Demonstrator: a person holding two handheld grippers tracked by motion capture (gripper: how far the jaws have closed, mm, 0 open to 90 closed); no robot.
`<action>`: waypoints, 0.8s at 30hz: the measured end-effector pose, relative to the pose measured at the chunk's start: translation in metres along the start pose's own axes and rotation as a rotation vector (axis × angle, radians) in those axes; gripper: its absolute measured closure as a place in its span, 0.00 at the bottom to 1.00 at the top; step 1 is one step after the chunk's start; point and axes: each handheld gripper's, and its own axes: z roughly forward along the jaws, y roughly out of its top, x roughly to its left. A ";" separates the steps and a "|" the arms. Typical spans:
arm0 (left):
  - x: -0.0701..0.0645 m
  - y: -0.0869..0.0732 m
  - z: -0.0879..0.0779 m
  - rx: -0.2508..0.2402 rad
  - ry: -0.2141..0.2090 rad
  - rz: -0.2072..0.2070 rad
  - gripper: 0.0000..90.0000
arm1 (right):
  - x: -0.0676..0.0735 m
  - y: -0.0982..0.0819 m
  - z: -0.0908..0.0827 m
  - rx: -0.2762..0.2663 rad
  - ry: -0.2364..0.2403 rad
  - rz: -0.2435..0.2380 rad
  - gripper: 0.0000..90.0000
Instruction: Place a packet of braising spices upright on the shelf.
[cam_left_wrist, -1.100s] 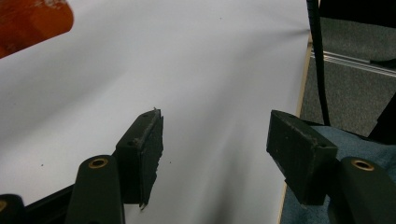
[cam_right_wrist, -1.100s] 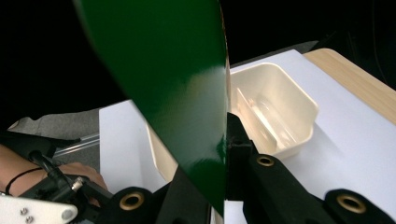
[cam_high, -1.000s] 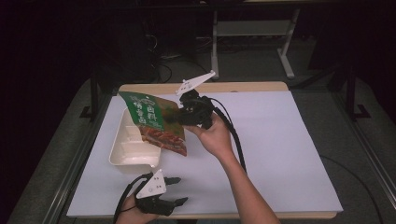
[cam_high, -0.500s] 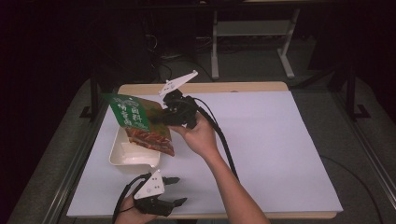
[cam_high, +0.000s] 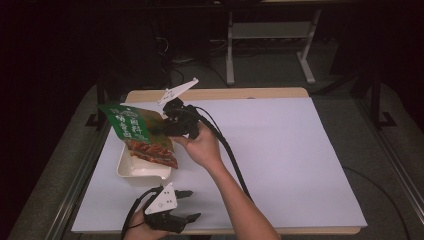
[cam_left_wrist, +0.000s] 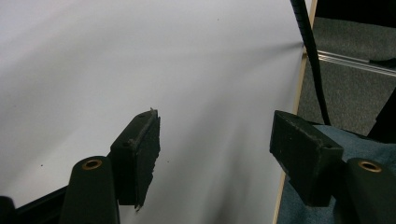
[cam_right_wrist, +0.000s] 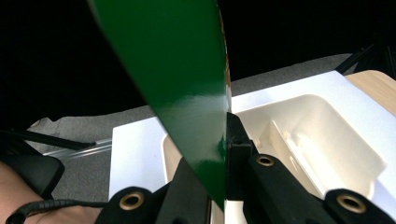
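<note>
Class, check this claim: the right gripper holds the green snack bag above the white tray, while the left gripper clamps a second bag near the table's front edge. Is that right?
Not quite. The left gripper holds nothing: the left gripper view shows its jaws open over the bare table. The rest stands: the right gripper holds the green snack bag above the white tray.

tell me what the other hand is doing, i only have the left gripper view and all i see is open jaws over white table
Observer: The right gripper is shut on a green snack bag, held up off the table in the high view.
Operator: what's under the bag
Observer: A cream tray sits on the white table, and the bag's lower end hangs over it.
Operator: anything in the tray yet
Observer: In the right gripper view the compartment I can see looks empty; the bag hides the rest.
Operator: and where's my gripper relative to that
Observer: The left gripper rests near the table's front edge, on the person's side of the tray, apart from it.
</note>
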 end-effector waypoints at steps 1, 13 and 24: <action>0.000 0.000 0.000 -0.002 0.000 0.000 0.36 | 0.000 0.000 0.002 0.000 0.003 0.003 1.00; -0.002 0.001 0.000 0.003 -0.009 0.018 0.35 | 0.001 -0.001 0.020 0.001 0.030 0.011 0.99; -0.002 0.001 0.000 0.006 -0.007 0.030 0.35 | -0.002 -0.012 0.037 0.016 0.037 0.032 1.00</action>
